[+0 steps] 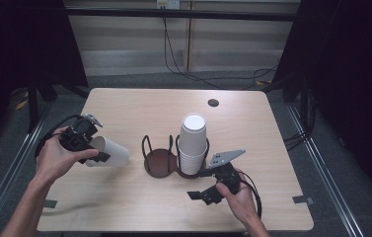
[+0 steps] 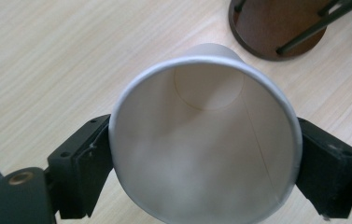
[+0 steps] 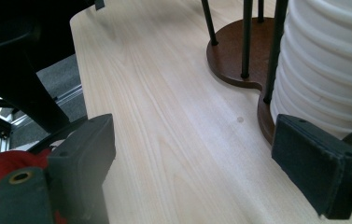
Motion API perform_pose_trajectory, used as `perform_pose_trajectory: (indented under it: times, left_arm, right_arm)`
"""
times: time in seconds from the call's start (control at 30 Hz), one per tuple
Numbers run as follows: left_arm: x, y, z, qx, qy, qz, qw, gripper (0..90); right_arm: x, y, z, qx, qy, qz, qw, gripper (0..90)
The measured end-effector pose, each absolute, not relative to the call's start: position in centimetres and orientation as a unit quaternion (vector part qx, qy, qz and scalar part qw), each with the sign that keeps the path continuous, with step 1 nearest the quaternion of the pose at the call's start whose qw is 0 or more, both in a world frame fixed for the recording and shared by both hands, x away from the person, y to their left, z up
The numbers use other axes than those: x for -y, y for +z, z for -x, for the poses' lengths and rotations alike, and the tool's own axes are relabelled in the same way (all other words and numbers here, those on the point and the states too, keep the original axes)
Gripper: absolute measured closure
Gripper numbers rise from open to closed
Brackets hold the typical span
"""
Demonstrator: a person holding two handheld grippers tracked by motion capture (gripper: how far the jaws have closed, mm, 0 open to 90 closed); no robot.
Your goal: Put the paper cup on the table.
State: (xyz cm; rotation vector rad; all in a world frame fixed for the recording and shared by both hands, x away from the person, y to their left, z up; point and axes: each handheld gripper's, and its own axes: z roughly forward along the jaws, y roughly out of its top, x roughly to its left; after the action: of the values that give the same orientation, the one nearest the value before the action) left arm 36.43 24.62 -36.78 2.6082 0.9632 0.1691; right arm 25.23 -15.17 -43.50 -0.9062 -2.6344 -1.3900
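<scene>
Viewing from above: the left gripper holds a single white paper cup on its side, mouth toward the hand and base pointing away toward the cup holder.
Left hand: wrapped around the gripper body, over the wooden table.
Cup stack: standing upside down in the holder's far compartment, counted from the left gripper; the near compartment is bare.
Right gripper: jaws apart, nothing between them, just short of the stack's base; right hand behind it.

Left gripper view, cup: seated between the two black jaws, rim facing the camera, one pad pressed on each side wall.
Left gripper view, state: clamped on the cup, which hangs above the table.
Left gripper view, holder base: beyond the cup's base, ahead and to one side, apart from it.

Right gripper view, state: jaws spread wide, only table surface between them.
Right gripper view, stack: ahead of one jaw, ribbed rims nested, close to the pad; contact cannot be told.
Right gripper view, holder: brown base and black wire uprights ahead of the jaws.
</scene>
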Motion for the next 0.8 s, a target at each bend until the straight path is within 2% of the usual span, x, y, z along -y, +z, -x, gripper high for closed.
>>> perform_pose_trajectory:
  times: [0.57,0.8]
  left_arm:
    - [-21.5,-38.3,-38.1,-0.306,0.062,-0.944,0.101,13.2]
    - [-21.1,-38.5,-38.4,-0.312,0.062,-0.942,0.109,11.1]
  right_arm:
    - [15.2,-43.2,-25.1,0.844,-0.453,0.287,0.003,13.9]
    - [15.0,-43.4,-25.1,0.844,-0.452,0.287,0.005,14.0]
